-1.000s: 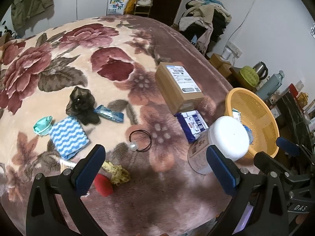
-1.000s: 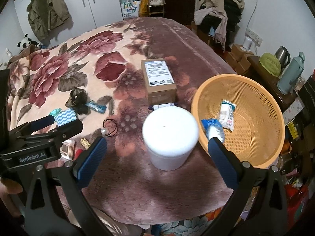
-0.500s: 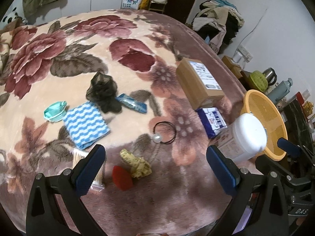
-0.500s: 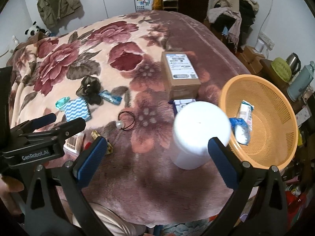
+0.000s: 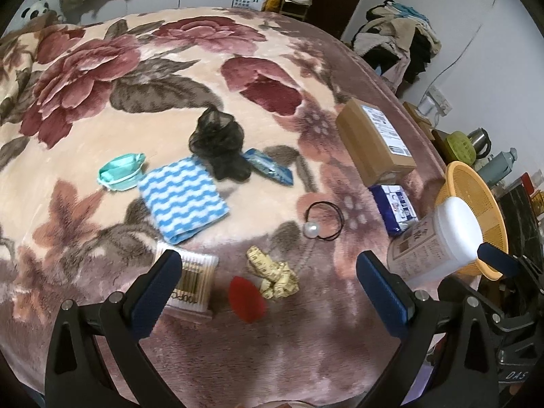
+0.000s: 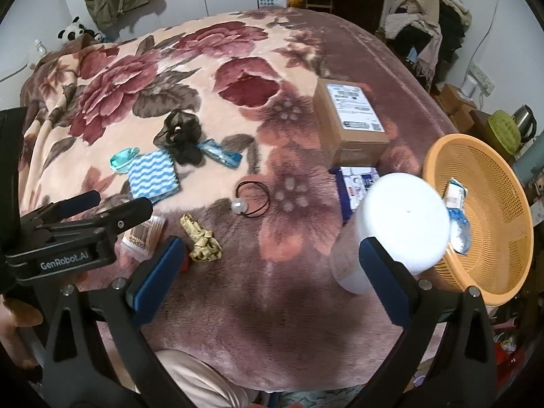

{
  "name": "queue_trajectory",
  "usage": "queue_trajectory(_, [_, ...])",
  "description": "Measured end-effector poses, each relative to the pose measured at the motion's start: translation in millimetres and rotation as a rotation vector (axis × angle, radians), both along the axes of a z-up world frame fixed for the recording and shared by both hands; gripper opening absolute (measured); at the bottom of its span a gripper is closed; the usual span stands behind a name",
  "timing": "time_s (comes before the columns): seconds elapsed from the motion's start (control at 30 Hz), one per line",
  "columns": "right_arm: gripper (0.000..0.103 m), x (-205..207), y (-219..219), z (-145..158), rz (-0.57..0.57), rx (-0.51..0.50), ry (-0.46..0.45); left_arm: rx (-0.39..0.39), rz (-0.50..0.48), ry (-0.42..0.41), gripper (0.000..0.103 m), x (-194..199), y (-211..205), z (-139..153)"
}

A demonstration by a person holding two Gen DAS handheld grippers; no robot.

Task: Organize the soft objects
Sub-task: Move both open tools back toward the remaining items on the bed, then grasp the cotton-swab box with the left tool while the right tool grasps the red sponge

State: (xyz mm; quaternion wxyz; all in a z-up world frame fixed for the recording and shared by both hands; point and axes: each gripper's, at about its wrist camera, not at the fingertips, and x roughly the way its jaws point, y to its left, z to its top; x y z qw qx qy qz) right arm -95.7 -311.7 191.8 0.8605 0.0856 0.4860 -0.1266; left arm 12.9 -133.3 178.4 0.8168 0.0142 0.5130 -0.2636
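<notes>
Sponge (image 5: 246, 294), red, near blanket's (image 5: 85, 129) front edge, touching tape (image 5: 273, 273), beside swab box (image 5: 192, 280). Left gripper (image 5: 268, 289) above them, fingers wide, holding nothing.
Right view: right gripper (image 6: 268, 280) wide, holding nothing; jar (image 6: 391, 227) beside basket (image 6: 476, 183) at right edge.

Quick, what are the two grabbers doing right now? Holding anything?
Left gripper: jaws wide open, holding nothing.
Right gripper: jaws wide open, holding nothing.
</notes>
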Motion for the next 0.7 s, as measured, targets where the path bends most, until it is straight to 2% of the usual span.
queue_trajectory(0.7, [0.103, 16.9, 22.3, -48.6, 0.049, 0.076, 0.068, 0.053, 0.089, 0.065, 0.102, 19.2, 55.3, -51.0])
